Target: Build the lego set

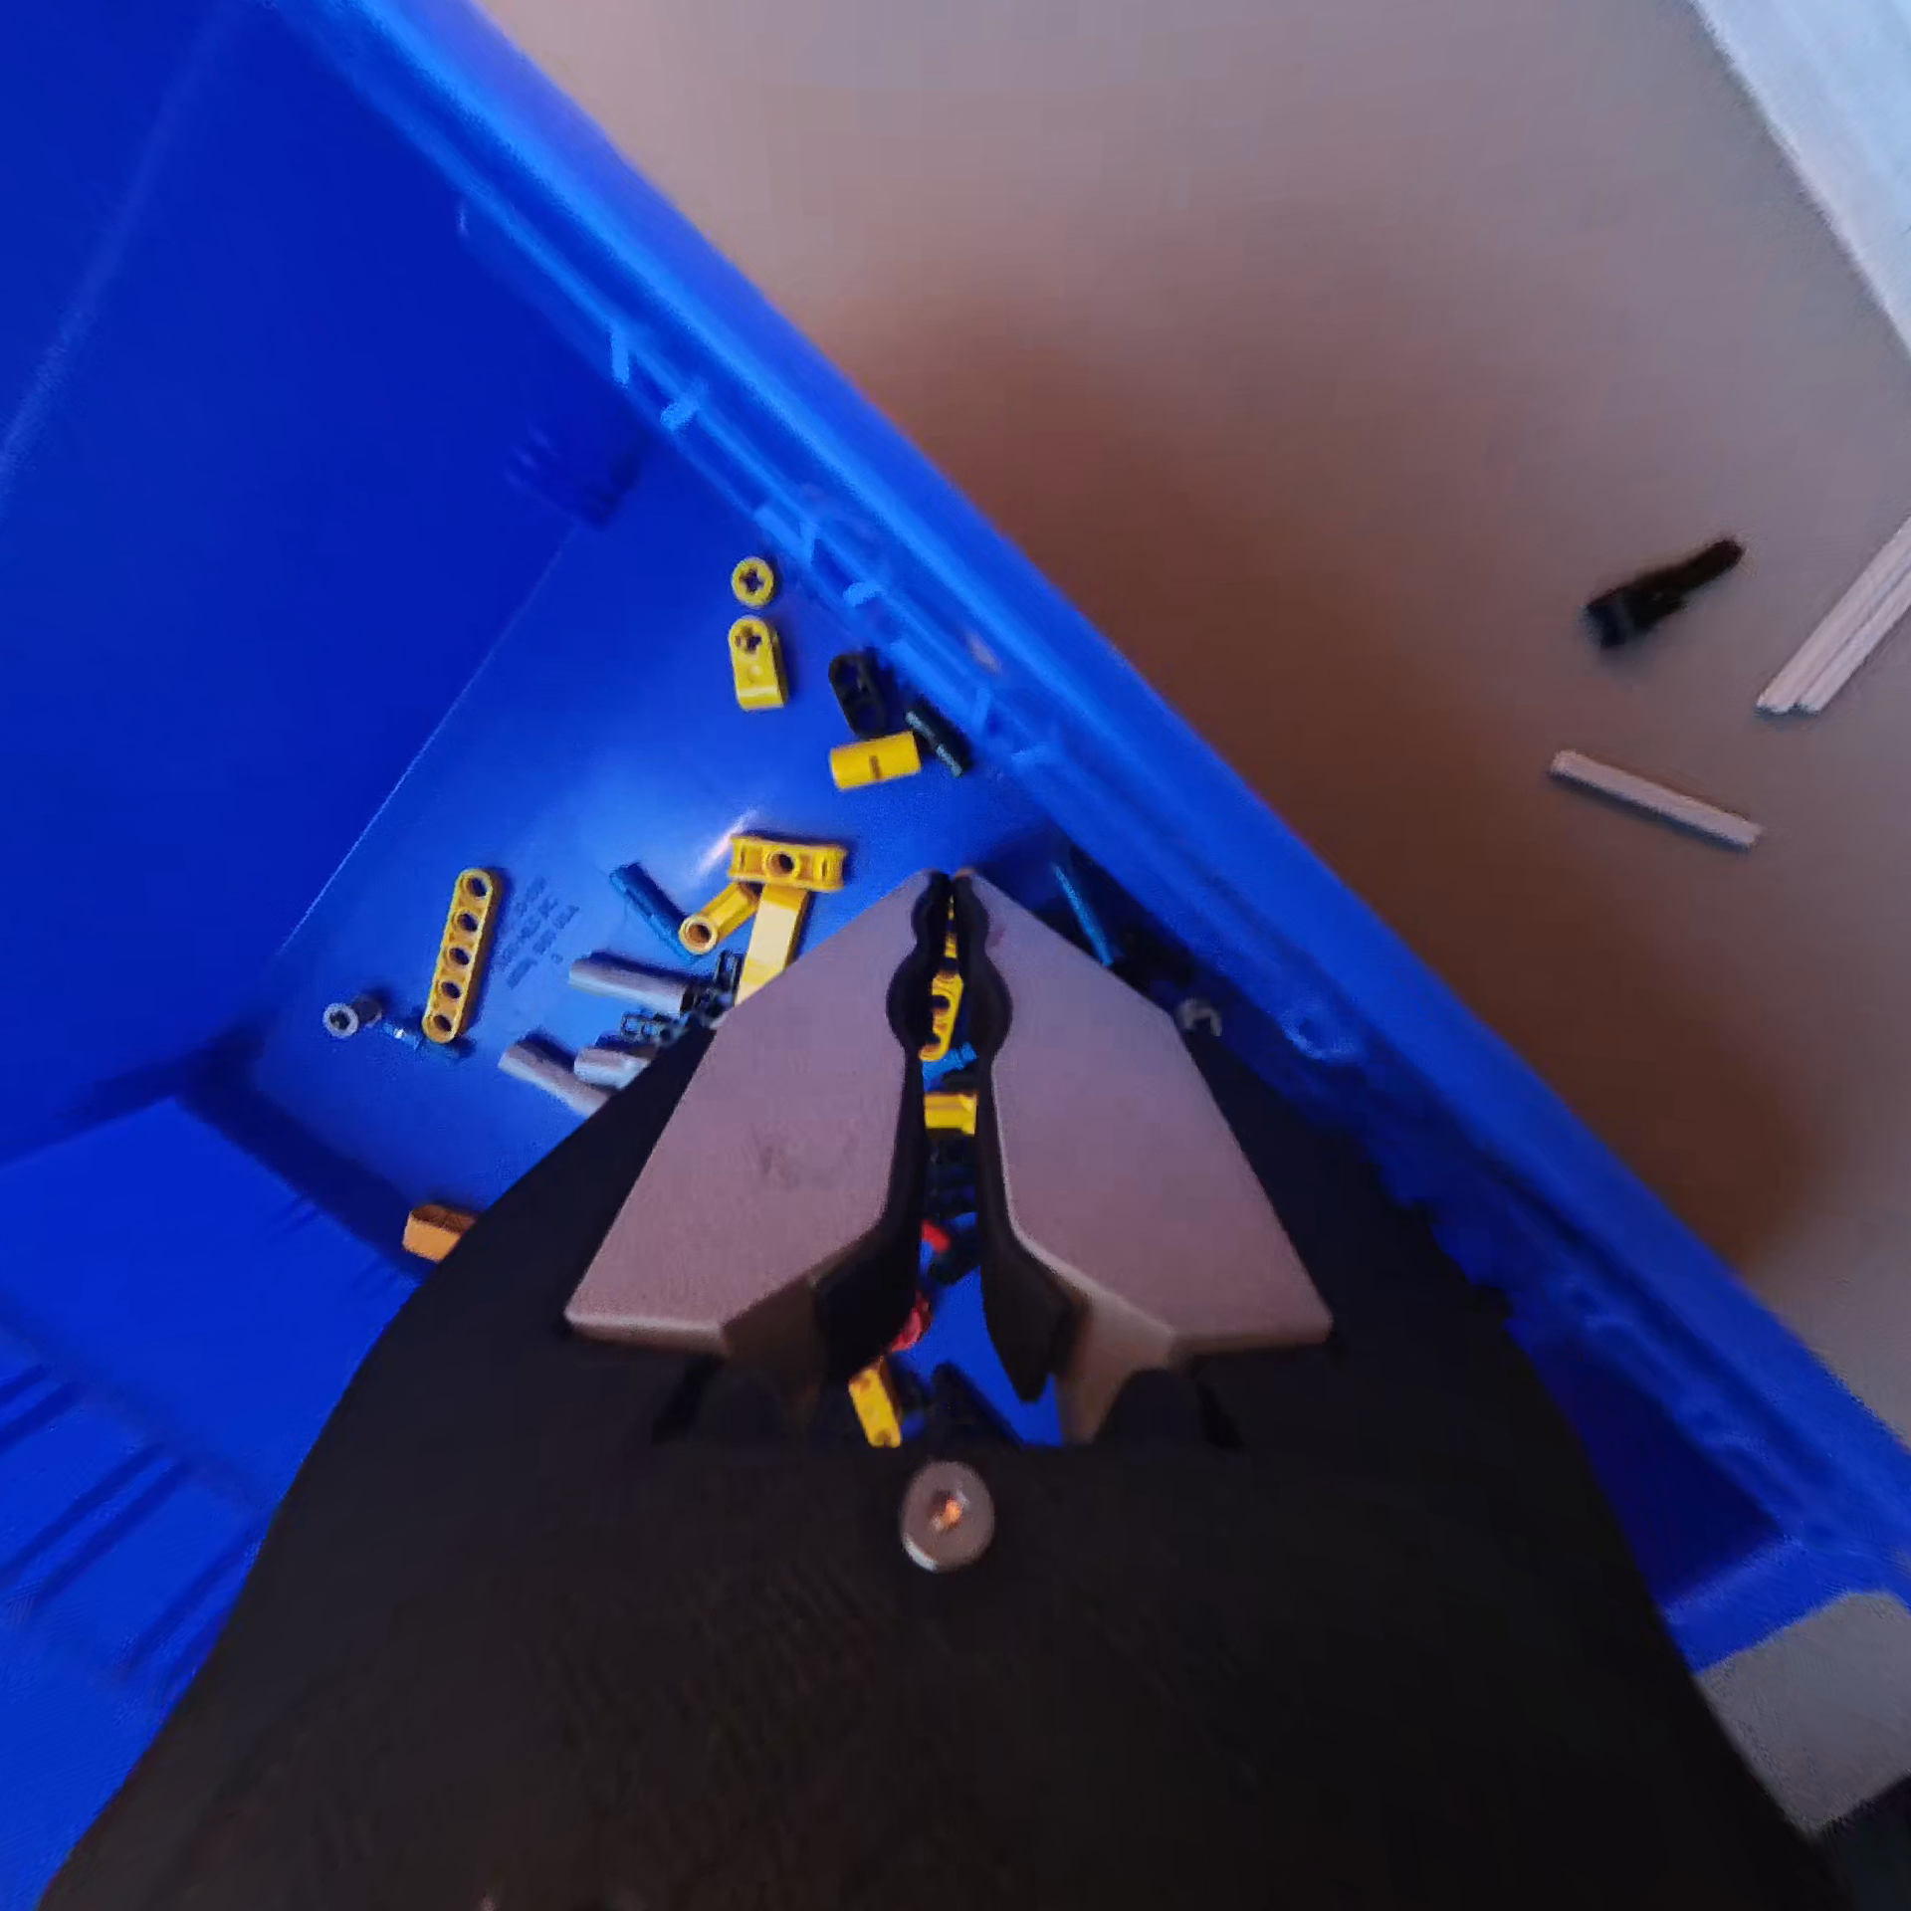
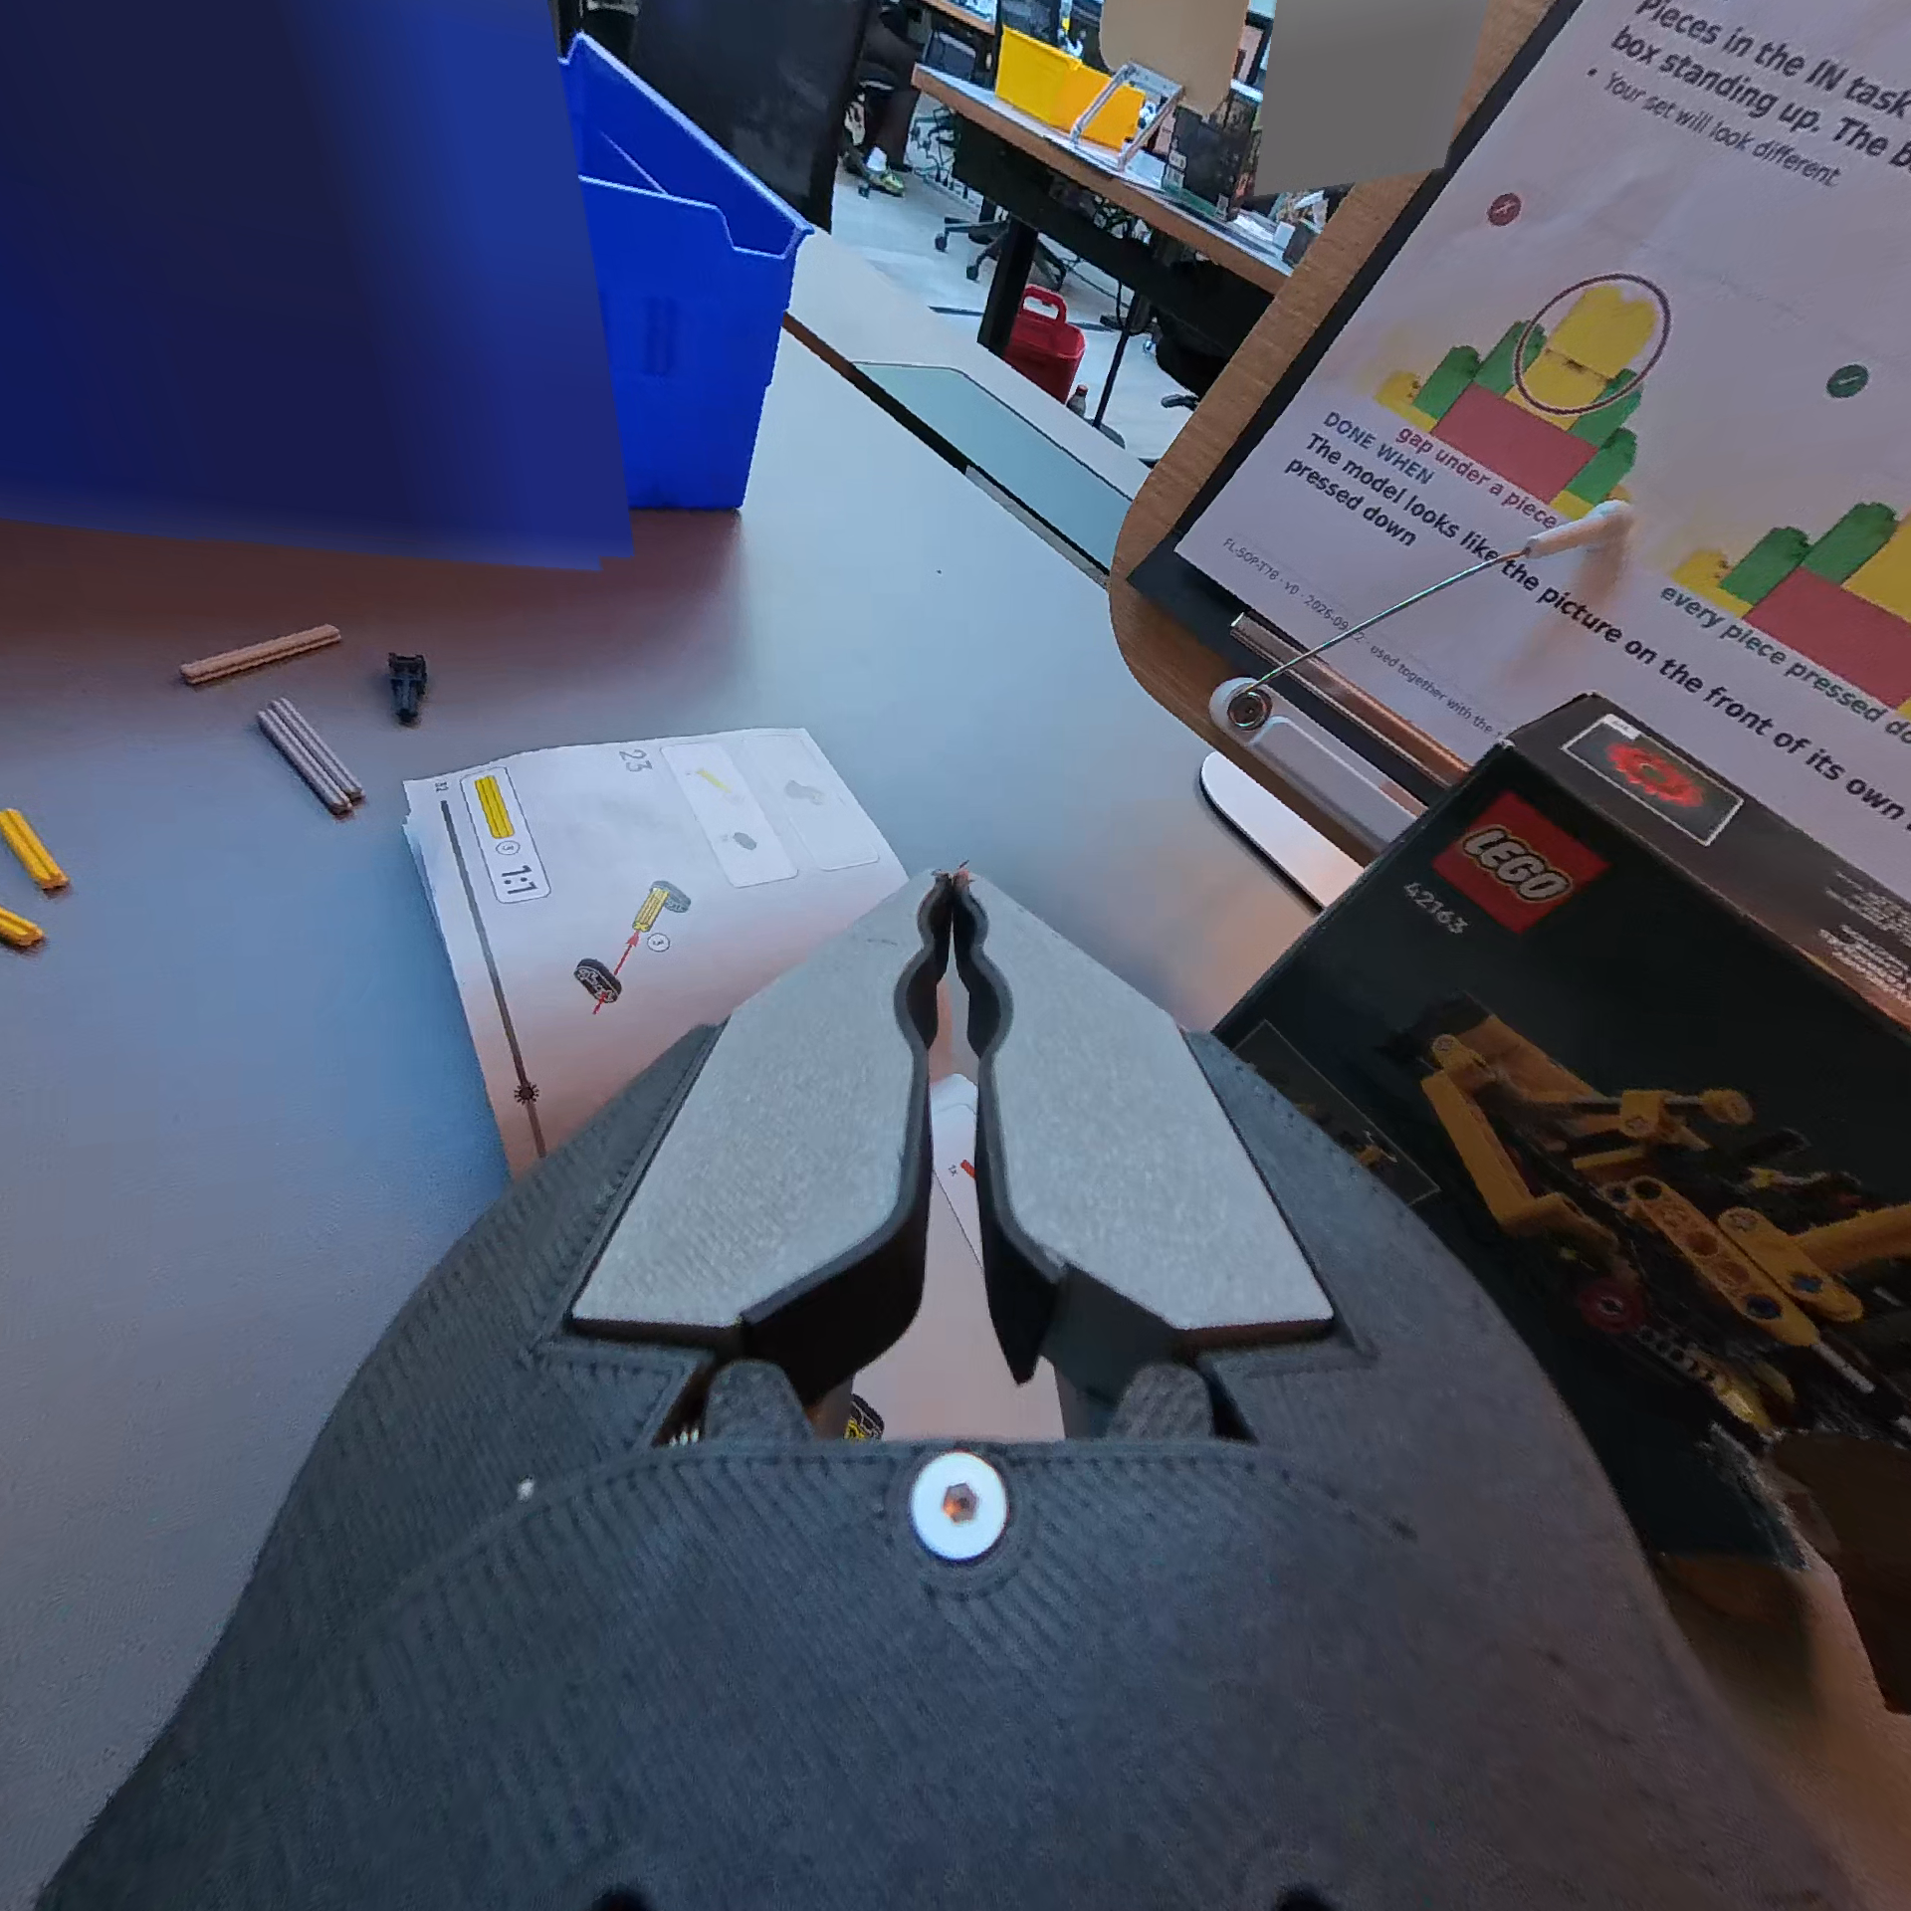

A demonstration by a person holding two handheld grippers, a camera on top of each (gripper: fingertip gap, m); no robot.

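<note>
I am over a smooth grey table [image 2: 879, 579]. Far off at 12 o'clock in my right view there are more desks, chairs and yellow tubs [image 2: 1065, 83]. At 2 o'clock a printed sheet with brick drawings [image 2: 1613, 341] leans on a wooden stand.

On the table, an open instruction booklet [image 2: 620, 889] lies just past my right gripper [image 2: 952, 877]. At 10 o'clock lie two grey axles [image 2: 308, 753], a brown one [image 2: 261, 654] and a small black pin [image 2: 406, 683]. Yellow axles [image 2: 33, 848] lie at 9 o'clock. The black lego set box [image 2: 1613, 1086] stands at 3 o'clock, close beside me.

My left gripper [image 1: 951, 881] hangs over a big blue bin [image 1: 414, 517]. Lots of small lego pieces lie on its floor. A yellow beam with five holes [image 1: 460, 953] lies at 9 o'clock. Yellow connectors [image 1: 758, 662] lie at 11 o'clock, and grey tubes [image 1: 631, 977] are just left of my fingers. Outside the bin, at 2 o'clock, a grey axle [image 1: 1652, 798] and a black pin [image 1: 1663, 594] lie on the table.

Both of my jaws are pressed together at the tips. The left one holds nothing. Something tiny sits at the right tips, but I cannot tell what it is.

A smaller blue bin [image 2: 683, 310] stands at 11 o'clock in my right view.
</note>
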